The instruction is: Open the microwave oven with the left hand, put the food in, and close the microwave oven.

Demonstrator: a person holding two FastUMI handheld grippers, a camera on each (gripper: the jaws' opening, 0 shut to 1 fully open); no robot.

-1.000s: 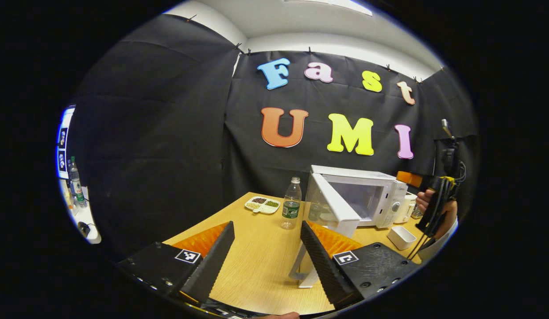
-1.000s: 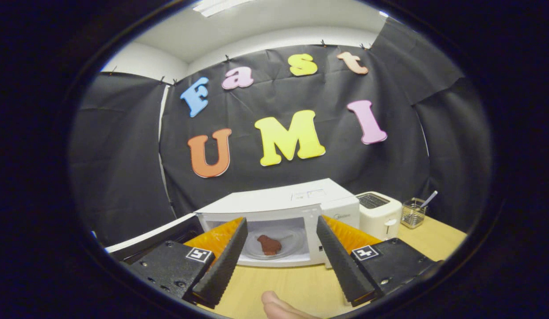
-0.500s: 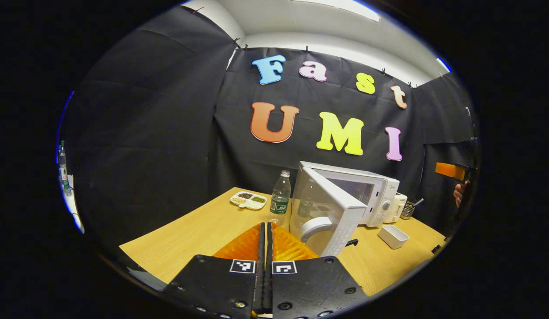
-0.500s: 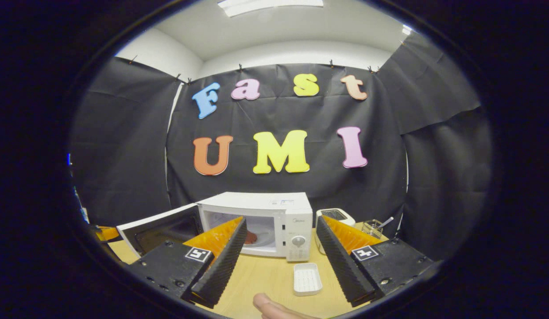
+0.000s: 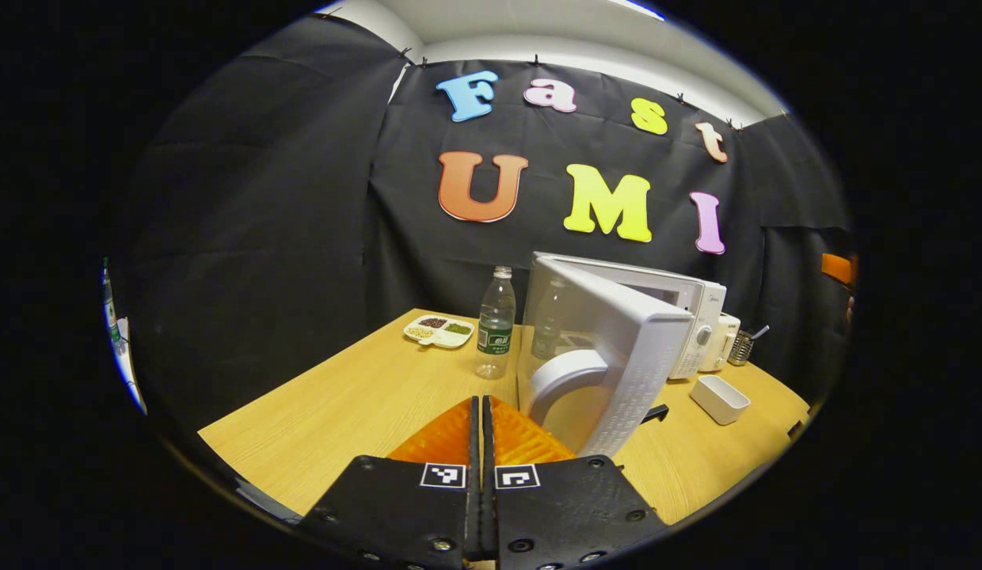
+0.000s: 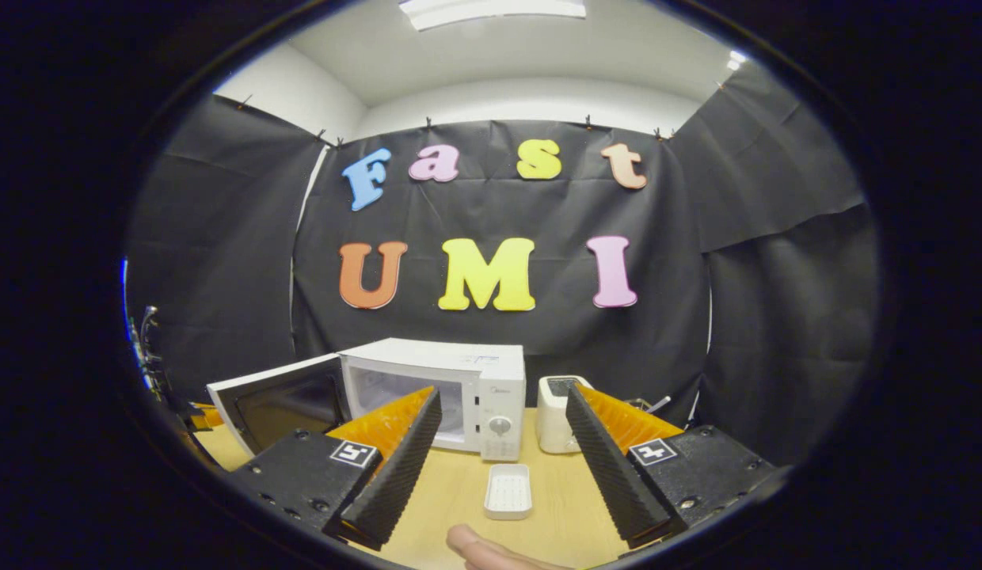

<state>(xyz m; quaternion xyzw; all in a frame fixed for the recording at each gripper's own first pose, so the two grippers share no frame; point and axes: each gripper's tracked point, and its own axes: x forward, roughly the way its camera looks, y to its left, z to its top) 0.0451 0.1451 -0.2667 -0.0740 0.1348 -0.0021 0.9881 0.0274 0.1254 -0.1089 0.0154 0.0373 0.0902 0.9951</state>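
Observation:
The white microwave stands at the back of the wooden table with its door swung open. I see the door's outer face and curved handle in the left gripper view. My left gripper is shut on nothing, its tips low and just left of that handle. In the right gripper view the microwave sits farther off, door open to the left. My right gripper is open and empty in front of it. One finger hides part of the microwave's cavity.
A water bottle and a divided snack plate stand left of the microwave. A small white dish, a toaster and a utensil holder lie to its right. A person's fingertip shows at the bottom edge.
My left gripper shut its fingers and moved round to the door's outer face. My right gripper drew back from the microwave, which now looks smaller; the food on the plate inside is now hidden.

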